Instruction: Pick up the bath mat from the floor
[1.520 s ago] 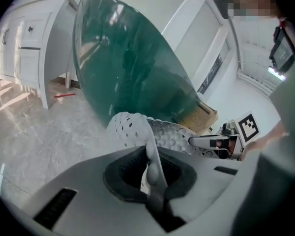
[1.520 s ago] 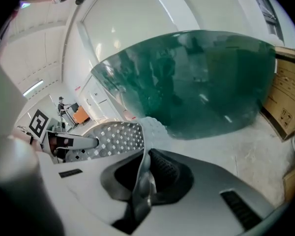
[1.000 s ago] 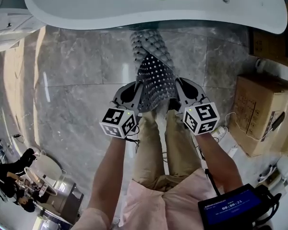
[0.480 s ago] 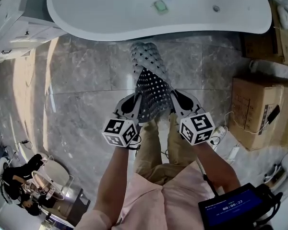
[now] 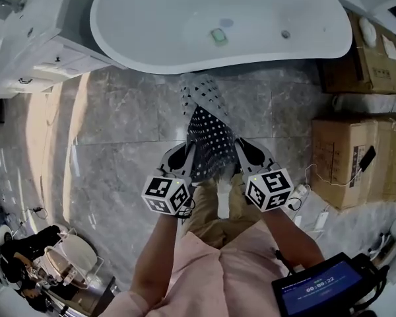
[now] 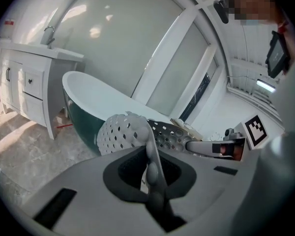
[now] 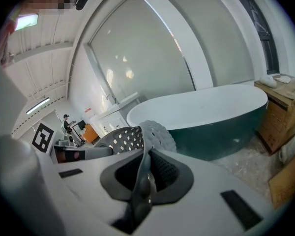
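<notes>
Together, the left gripper (image 5: 185, 152) and right gripper (image 5: 241, 146) pinch opposite edges of the perforated grey bath mat (image 5: 210, 132). It hangs folded between them over the marble floor (image 5: 112, 131), near a white bathtub (image 5: 152, 45) holding a small green object (image 5: 218, 35).

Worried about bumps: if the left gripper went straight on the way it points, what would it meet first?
Probably the bathtub wall, beyond the bath mat it grips; depth is unclear.
</notes>
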Motion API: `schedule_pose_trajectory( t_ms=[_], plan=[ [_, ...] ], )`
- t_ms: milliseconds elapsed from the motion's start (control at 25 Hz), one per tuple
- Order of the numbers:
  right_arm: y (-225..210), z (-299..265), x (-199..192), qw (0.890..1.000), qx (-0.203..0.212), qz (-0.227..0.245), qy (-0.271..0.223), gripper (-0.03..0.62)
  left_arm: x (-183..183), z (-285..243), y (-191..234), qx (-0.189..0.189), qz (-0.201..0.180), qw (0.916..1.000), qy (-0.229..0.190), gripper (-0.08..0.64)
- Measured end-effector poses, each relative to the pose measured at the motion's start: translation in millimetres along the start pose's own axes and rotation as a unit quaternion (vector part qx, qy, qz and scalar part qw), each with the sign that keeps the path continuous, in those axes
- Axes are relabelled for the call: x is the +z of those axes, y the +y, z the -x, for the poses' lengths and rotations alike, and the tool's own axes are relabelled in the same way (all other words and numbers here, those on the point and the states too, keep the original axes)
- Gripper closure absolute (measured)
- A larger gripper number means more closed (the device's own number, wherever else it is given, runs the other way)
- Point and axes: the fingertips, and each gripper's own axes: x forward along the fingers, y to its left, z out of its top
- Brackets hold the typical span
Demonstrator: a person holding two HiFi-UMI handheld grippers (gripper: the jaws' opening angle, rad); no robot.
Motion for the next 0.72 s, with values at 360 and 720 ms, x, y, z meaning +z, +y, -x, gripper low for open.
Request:
schedule_pose_trajectory(
  t_ms=[360,720],
  plan=[
    [-12,50,37,0.999,0.000,0.028,-0.017,0.560,34,31,-29,0.031,-0.014,0.9987,-0.038,0.523],
    [-35,115,80,0.997,-0.007,0.060,-0.048,0.560,61,65,-59,0.052,-0.042,0.9957,-0.063,0.523]
  ],
)
